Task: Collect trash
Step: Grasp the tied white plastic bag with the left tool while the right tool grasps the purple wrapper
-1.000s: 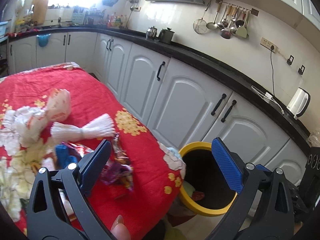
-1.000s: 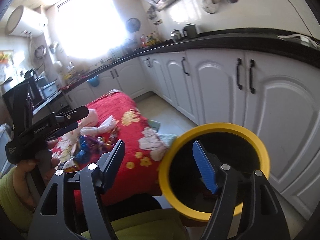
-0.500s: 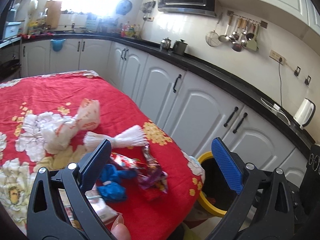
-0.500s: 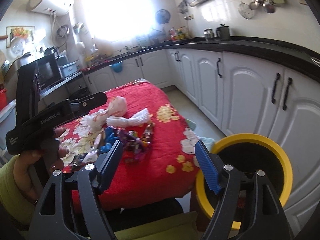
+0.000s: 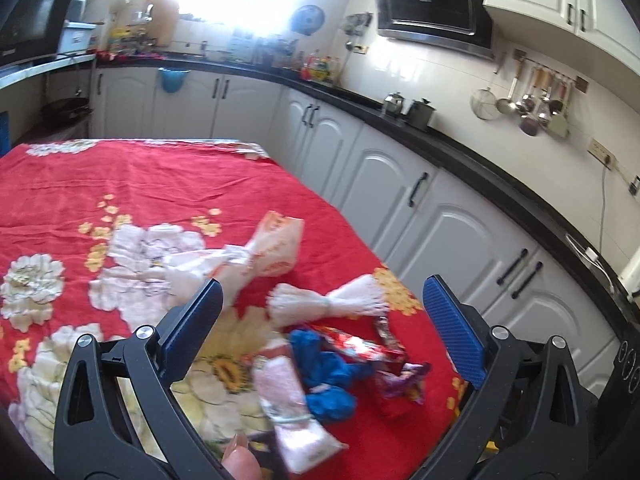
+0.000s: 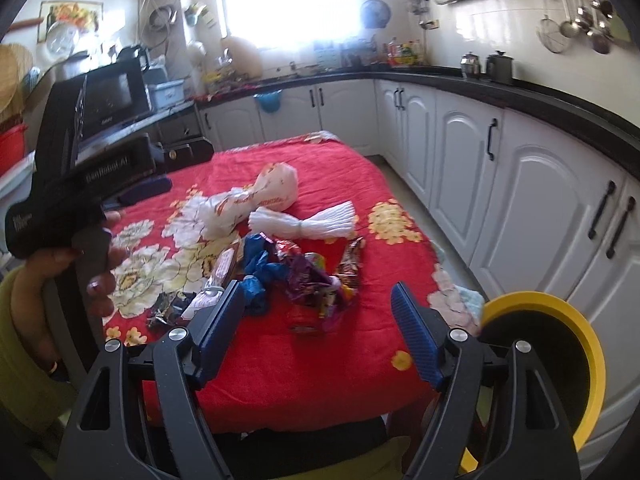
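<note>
The counter (image 6: 320, 356) wears a red cloth with white and yellow flowers. Ahead of the right gripper (image 6: 316, 326) lie, nearest first, shiny purple wrappers (image 6: 316, 284) with a crumpled blue bag (image 6: 258, 270) to their left, then a white tied bundle (image 6: 306, 224), and farthest a white knotted bag with orange print (image 6: 256, 200). A pink packet (image 5: 292, 408) lies between the left gripper's (image 5: 320, 332) fingers.

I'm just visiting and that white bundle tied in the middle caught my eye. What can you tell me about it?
The white bundle looks like many thin white strands, perhaps string or plastic, cinched at the middle by a thin band so both ends fan out like a bow. It lies flat on the red flowered tablecloth, just behind the heap of wrappers and beside the knotted plastic bag. Neither hand-held gripper touches it.
</note>
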